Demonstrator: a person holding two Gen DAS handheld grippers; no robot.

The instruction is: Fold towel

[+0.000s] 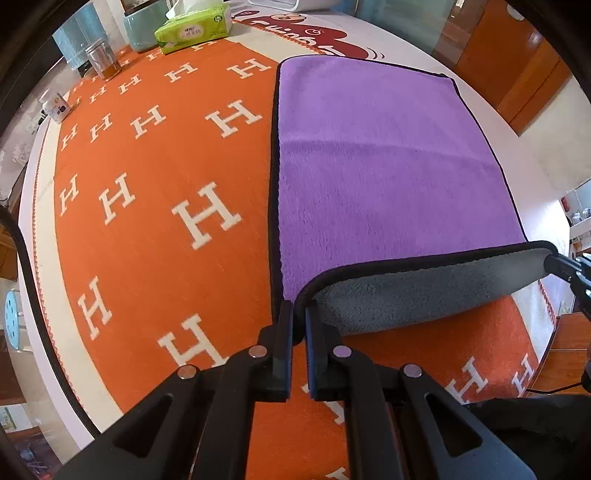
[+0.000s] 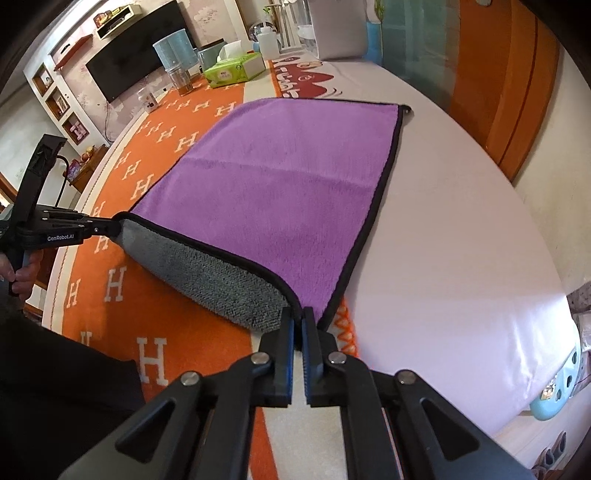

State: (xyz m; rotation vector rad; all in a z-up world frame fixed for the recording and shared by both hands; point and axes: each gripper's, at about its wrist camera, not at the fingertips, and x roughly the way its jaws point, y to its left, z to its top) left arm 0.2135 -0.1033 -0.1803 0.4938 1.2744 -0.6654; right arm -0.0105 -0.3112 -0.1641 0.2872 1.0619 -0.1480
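Note:
A purple towel [image 1: 388, 166] with a black hem and a grey underside lies on the table, also in the right wrist view [image 2: 288, 184]. Its near edge is lifted off the table, so the grey underside [image 1: 424, 295] shows. My left gripper [image 1: 299, 314] is shut on the near left corner of the towel. My right gripper [image 2: 297, 317] is shut on the near right corner. The right gripper [image 1: 561, 267] shows at the right edge of the left wrist view. The left gripper [image 2: 107, 227] shows at the left of the right wrist view. The far half of the towel lies flat.
An orange tablecloth [image 1: 155, 221] with white H letters covers the left of the table. At the far edge stand a green tissue pack [image 1: 194, 31], a glass jar [image 1: 101, 61] and a teal container [image 1: 142, 27]. A white cloth [image 2: 461, 240] covers the right side.

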